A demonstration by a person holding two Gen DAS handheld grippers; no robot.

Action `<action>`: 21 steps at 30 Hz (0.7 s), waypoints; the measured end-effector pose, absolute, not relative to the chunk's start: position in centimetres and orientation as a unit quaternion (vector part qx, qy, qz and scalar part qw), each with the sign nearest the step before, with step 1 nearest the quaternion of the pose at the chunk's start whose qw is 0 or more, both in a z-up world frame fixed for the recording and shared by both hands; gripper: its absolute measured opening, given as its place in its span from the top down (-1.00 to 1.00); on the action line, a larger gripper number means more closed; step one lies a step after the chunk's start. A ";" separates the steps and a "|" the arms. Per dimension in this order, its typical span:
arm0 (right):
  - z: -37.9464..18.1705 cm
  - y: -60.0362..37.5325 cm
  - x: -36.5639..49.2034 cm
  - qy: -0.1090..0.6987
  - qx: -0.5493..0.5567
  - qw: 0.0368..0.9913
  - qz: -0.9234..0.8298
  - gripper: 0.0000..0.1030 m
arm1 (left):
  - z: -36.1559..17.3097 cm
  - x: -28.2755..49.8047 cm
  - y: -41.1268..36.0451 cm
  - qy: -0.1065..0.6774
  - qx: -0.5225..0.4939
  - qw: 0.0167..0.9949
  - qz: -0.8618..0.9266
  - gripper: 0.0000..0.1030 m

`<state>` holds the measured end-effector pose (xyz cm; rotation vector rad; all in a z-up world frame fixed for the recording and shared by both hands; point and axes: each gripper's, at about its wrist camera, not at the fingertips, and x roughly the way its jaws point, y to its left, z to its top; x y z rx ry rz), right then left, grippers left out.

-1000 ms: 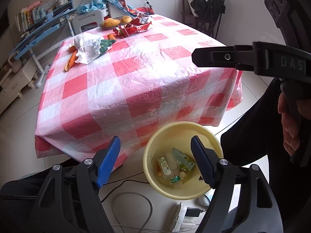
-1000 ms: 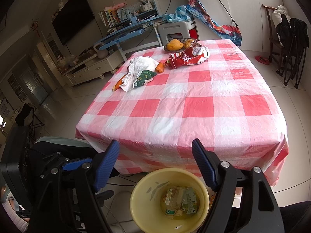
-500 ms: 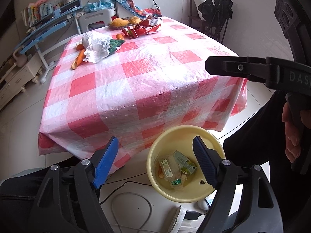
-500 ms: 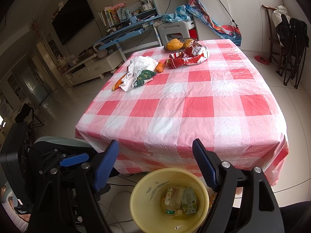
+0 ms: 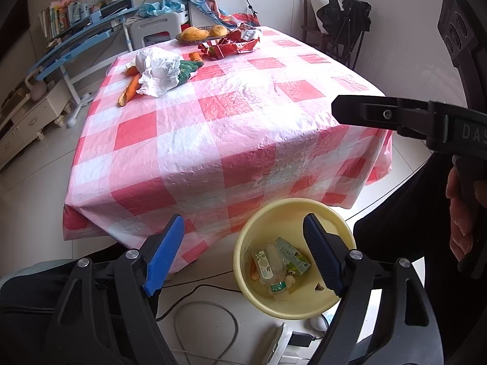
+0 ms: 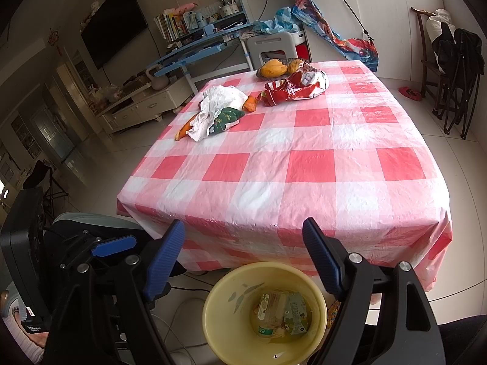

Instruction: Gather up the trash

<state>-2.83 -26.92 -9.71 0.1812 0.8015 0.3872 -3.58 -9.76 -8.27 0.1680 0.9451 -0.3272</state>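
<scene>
Fingers [image 5: 322, 258] apart, empty; yellow bin [image 5: 292, 210] beside table edge [image 5: 213, 203].

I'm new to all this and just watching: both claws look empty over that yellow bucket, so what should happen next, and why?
Probably reach one gripper toward the far end of the table. Both the left gripper and right gripper hang open and empty above the yellow bucket, which already holds a bottle and cartons. The red snack wrapper and crumpled white bag still lie on the checked tablecloth.
</scene>
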 end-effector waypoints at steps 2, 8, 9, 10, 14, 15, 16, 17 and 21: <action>-9.8 -26.9 -2.8 0.388 0.087 0.898 0.187 -0.49 | -8.2 -3.5 -9.7 0.453 0.080 0.875 -0.155 -0.50; -9.8 -26.9 -2.8 0.388 0.087 0.898 0.187 -0.49 | -8.2 -3.4 -9.5 0.452 0.077 0.875 -0.151 -0.51; -9.8 -26.9 -2.8 0.388 0.087 0.898 0.187 -0.49 | -8.2 -3.4 -9.5 0.453 0.077 0.875 -0.151 -0.51; -9.8 -26.8 -2.7 0.388 0.087 0.898 0.187 -0.49 | -8.2 -3.4 -9.5 0.452 0.078 0.876 -0.151 -0.51; -9.9 -26.8 -2.8 0.389 0.086 0.898 0.187 -0.49 | -8.2 -3.4 -9.4 0.452 0.077 0.876 -0.150 -0.52; -9.9 -26.9 -2.8 0.389 0.086 0.898 0.187 -0.49 | -8.2 -3.4 -9.4 0.452 0.076 0.876 -0.149 -0.52; -9.9 -26.9 -2.9 0.389 0.086 0.898 0.187 -0.49 | -8.2 -3.4 -9.3 0.452 0.075 0.876 -0.148 -0.52; -9.9 -26.8 -2.8 0.389 0.087 0.898 0.187 -0.49 | -8.2 -3.3 -9.3 0.452 0.074 0.877 -0.147 -0.52; -9.8 -26.8 -2.7 0.389 0.086 0.898 0.187 -0.49 | -8.2 -3.2 -9.3 0.452 0.071 0.878 -0.143 -0.52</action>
